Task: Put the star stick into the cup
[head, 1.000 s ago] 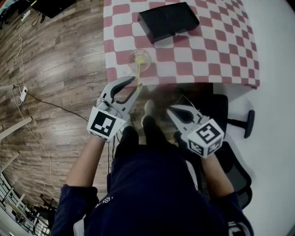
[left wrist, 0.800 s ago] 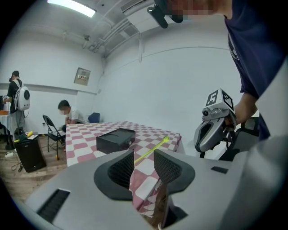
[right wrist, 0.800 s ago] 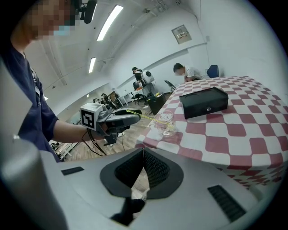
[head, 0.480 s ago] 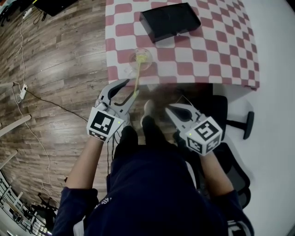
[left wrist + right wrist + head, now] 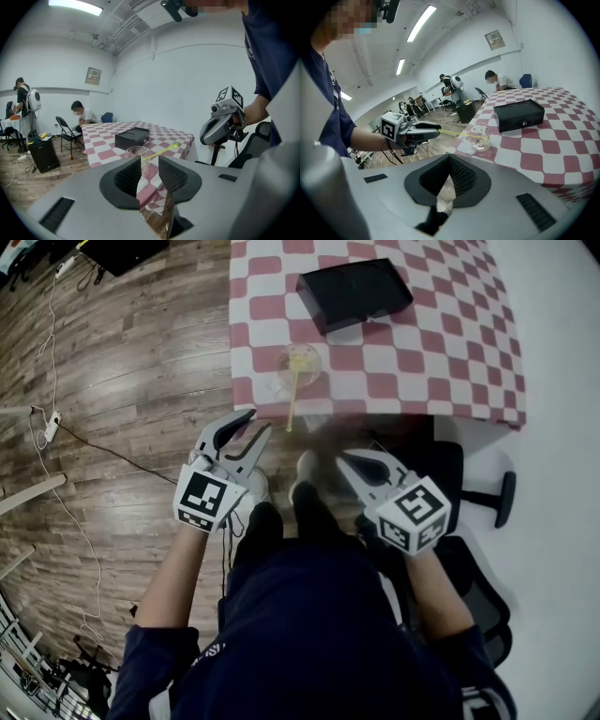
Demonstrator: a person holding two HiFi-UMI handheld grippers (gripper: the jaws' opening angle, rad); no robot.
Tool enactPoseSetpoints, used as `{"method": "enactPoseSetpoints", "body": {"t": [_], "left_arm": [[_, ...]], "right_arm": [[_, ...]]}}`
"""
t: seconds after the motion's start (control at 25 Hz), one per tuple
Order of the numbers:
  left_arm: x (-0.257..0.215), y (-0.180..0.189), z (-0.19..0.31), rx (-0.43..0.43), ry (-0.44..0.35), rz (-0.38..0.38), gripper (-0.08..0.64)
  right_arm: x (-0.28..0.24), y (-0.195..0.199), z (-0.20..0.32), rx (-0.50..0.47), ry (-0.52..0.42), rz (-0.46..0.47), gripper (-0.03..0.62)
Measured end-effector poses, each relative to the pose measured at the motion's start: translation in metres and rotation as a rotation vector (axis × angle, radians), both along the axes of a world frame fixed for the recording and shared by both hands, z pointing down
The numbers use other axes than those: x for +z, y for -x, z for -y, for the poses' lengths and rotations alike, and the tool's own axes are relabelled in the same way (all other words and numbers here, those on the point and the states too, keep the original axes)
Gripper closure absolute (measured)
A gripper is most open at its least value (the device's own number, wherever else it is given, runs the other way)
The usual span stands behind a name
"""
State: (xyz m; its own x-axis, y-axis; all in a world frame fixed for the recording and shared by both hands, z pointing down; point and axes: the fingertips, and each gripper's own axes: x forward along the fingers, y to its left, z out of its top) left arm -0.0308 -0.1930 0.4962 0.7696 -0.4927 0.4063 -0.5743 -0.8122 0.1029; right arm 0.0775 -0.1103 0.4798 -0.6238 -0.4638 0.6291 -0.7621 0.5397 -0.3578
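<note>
The yellow star stick [image 5: 292, 395] stands in the clear glass cup [image 5: 298, 365]. One end is down inside the cup, and the shaft leans out over the rim and past the table's near edge towards the person. The cup sits close to that edge on the red-and-white checked tablecloth [image 5: 422, 343], and a flat black box [image 5: 354, 293] lies farther back on the cloth, apart from the cup.

The left gripper [image 5: 260, 421] hangs off the table just beside the stick's free end. Its jaws stand apart, having just been closing a little, and nothing is between the pads; its own view shows the cup and stick beyond the gap. The right gripper [image 5: 344, 461] is lower and to the right, well apart from the cup, with its jaws pressed together and empty. Below both is wooden floor [image 5: 122, 381].
</note>
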Motion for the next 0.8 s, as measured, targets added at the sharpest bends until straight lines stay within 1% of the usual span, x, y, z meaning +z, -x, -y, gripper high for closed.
{"method": "enactPoseSetpoints", "body": {"t": [0.16, 0.24, 0.32, 0.48, 0.8], "left_arm": [[-0.026, 0.017, 0.003, -0.037, -0.031, -0.022, 0.482], [-0.041, 0.023, 0.002, -0.043, -0.053, -0.033, 0.497], [-0.053, 0.027, -0.001, -0.054, -0.054, -0.045, 0.511], [-0.077, 0.034, -0.006, -0.058, -0.067, -0.068, 0.522], [-0.104, 0.037, -0.019, -0.039, -0.052, -0.096, 0.528]], "right_arm": [[-0.015, 0.008, 0.007, 0.015, -0.044, 0.001, 0.577], [-0.023, 0.013, 0.009, 0.021, -0.065, 0.0, 0.577], [-0.031, 0.016, 0.011, 0.023, -0.087, 0.0, 0.577], [-0.042, 0.02, 0.015, 0.039, -0.123, -0.001, 0.577], [-0.061, 0.017, 0.024, 0.081, -0.204, -0.021, 0.577]]}}
